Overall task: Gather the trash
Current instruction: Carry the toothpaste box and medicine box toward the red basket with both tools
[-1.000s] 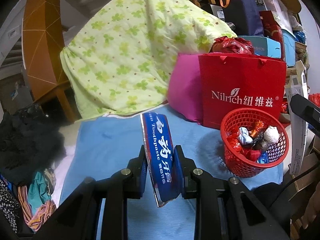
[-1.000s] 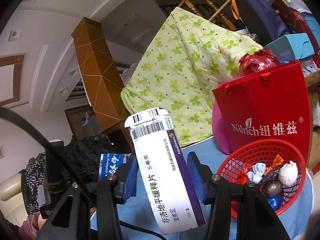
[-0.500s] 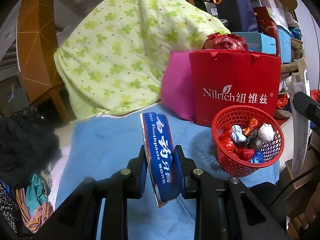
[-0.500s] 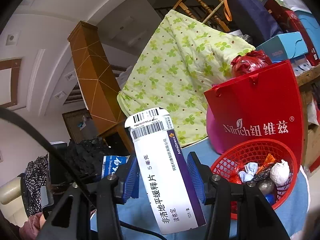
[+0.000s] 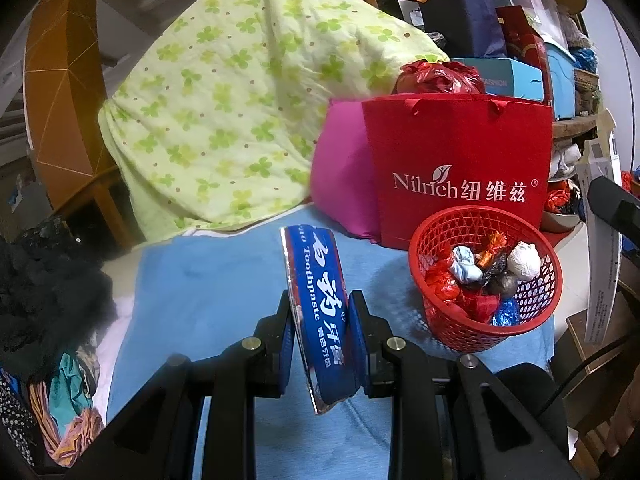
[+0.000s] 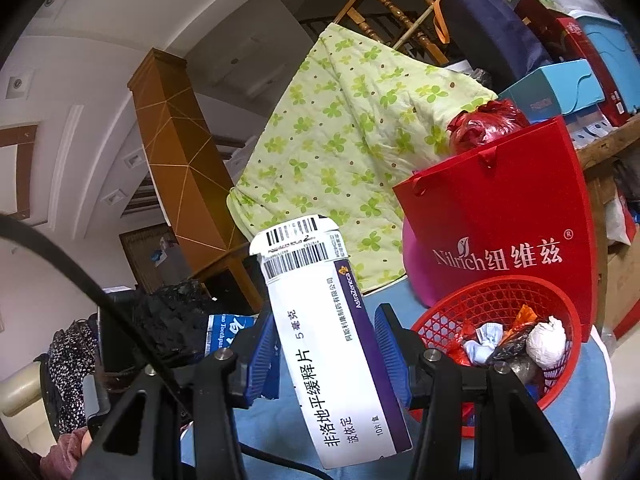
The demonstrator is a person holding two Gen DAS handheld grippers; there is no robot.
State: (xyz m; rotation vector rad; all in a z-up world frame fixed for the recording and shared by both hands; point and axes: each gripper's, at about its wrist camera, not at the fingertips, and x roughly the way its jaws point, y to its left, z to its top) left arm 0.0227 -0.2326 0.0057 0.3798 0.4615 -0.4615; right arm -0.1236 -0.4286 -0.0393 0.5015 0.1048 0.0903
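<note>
A blue toothpaste box (image 5: 320, 312) is clamped upright between the closed fingers of the left gripper (image 5: 320, 334), above the blue cloth (image 5: 208, 280). A white medicine box (image 6: 332, 340) is pinched by the right gripper (image 6: 326, 354). Both holds are unchanged; the red mesh basket (image 5: 486, 276) of wrapped trash is now seen lower and nearer than before, beside the red Nilrich bag (image 5: 460, 168).

Right gripper (image 6: 326, 354), black w/ blue pads: clamped on white-and-purple cardboard medicine box (image 6: 334, 344), barcode end up, tilted left. Red plastic mesh basket (image 6: 560, 304), lower right, on blue cloth (image 6: 576, 412); holds crumpled wrappers. Red paper gift bag (image 6: 504, 216) behind basket. Green clover-print quilt (image 6: 340, 136) further back. Blue toothpaste box (image 6: 224, 334), left, partly hidden.
</note>
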